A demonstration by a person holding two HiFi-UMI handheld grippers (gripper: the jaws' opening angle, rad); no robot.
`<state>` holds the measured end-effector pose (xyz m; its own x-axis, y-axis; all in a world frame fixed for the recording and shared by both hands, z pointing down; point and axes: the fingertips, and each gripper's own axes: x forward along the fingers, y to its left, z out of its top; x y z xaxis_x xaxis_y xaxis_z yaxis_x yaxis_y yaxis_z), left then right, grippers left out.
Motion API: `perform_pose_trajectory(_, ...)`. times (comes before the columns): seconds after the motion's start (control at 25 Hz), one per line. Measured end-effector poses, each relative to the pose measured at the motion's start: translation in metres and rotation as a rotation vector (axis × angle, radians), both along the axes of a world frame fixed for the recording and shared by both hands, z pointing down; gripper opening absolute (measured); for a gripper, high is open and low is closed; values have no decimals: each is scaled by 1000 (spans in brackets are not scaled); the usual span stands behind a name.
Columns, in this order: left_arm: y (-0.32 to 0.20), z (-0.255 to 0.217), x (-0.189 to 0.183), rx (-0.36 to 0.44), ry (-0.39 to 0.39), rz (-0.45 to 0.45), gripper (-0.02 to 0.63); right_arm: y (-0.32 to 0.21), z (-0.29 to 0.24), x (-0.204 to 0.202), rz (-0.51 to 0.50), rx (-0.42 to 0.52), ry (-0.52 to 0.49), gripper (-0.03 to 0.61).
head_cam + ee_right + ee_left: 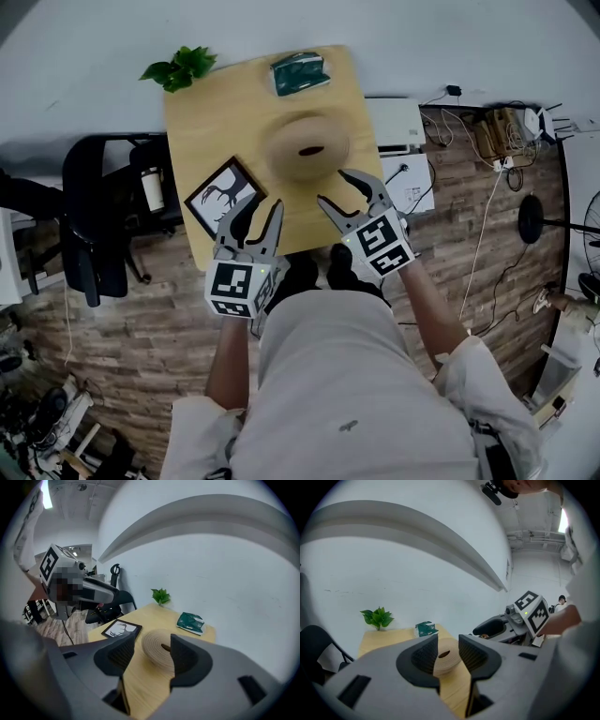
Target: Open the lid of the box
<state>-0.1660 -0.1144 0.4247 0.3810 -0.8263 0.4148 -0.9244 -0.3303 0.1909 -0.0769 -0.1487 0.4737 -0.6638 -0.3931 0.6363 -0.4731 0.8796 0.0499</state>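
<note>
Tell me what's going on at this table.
A person stands at a small wooden table with a two-jaw gripper in each hand. The left gripper and the right gripper are both open and empty, and both point at the round wooden box in the middle of the table without touching it. Its lid looks to be on. A framed picture, a green packet and a small plant lie untouched around it.
</note>
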Motion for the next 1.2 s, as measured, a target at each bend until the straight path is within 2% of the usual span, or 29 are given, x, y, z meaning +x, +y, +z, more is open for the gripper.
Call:
perform_pose_trajectory(0.52, 2, 24, -27, -39, 17, 60, 117, 1, 56, -32, -37, 71, 192, 224)
perform_pose_trajectory(0.92, 5, 42, -29, -73, 18, 94, 117, -3, 92, -34, -69, 131, 317, 222)
perform_pose_trajectory(1.2, 9, 52, -31, -99, 31, 73, 117, -7, 118, -29, -126, 155, 432, 215)
